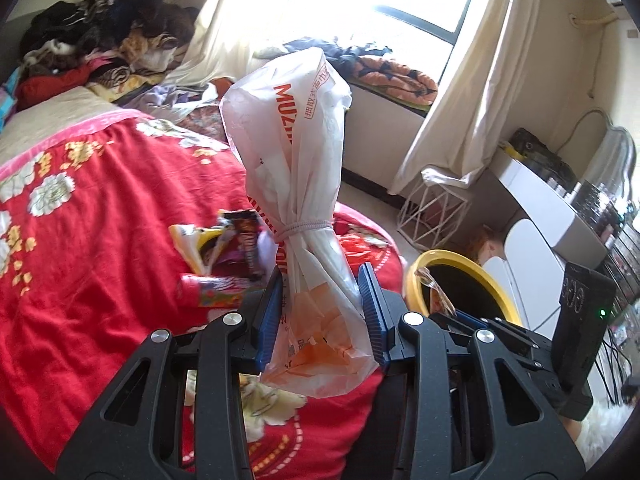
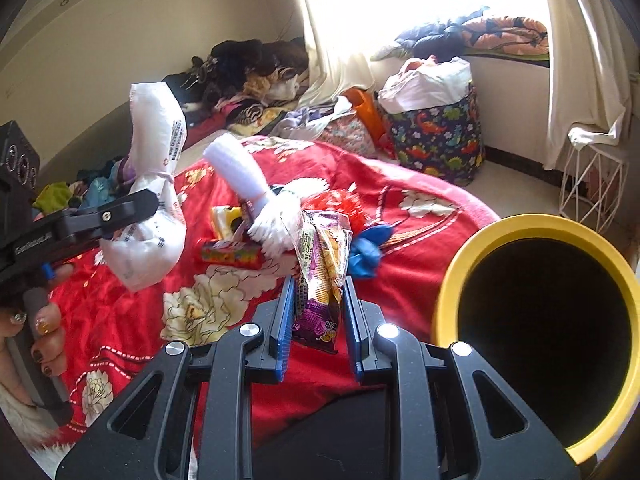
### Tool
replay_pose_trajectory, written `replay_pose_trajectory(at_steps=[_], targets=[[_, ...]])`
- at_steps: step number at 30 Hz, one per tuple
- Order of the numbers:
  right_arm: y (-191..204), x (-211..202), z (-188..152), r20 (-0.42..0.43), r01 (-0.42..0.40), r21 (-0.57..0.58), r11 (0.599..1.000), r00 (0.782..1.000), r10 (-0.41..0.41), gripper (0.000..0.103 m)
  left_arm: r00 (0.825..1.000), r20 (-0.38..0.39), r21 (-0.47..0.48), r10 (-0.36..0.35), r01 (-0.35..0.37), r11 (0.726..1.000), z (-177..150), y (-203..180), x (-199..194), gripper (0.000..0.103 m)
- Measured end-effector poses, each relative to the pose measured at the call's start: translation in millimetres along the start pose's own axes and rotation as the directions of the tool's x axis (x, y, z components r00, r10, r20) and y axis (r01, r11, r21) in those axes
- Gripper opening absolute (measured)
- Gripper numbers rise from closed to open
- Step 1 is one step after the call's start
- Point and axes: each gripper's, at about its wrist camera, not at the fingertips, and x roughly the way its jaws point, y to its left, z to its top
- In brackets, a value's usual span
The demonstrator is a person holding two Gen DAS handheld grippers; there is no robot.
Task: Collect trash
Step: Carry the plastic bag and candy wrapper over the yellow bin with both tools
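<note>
Both grippers loaded, yellow bin (image 2: 536,320) just right of the bed.

My left gripper (image 1: 324,312) was clamped on the tied white bag (image 1: 296,184), my right gripper (image 2: 318,320) on a snack wrapper (image 2: 322,276), probably empty. I judged it best to carry each fully over the rim before opening; more trash lay on the red blanket (image 2: 400,200).

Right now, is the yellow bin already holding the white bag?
No, the white bag sits between the left gripper's pads, beside the yellow bin.

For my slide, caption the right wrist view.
Right tongs grip a snack wrapper beside the yellow-rimmed bin.
</note>
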Motion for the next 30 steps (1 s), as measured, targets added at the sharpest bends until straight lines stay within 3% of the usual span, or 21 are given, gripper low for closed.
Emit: replay_pose_trajectory(at_steps=[30], targets=[[-63, -48, 1, 0.102, 0.118, 0.154, 0.981, 0.986, -0.135, 0.022, 0.992, -0.061, 0.128, -0.11, 0.117, 0.985, -5, -66, 28, 0.03]])
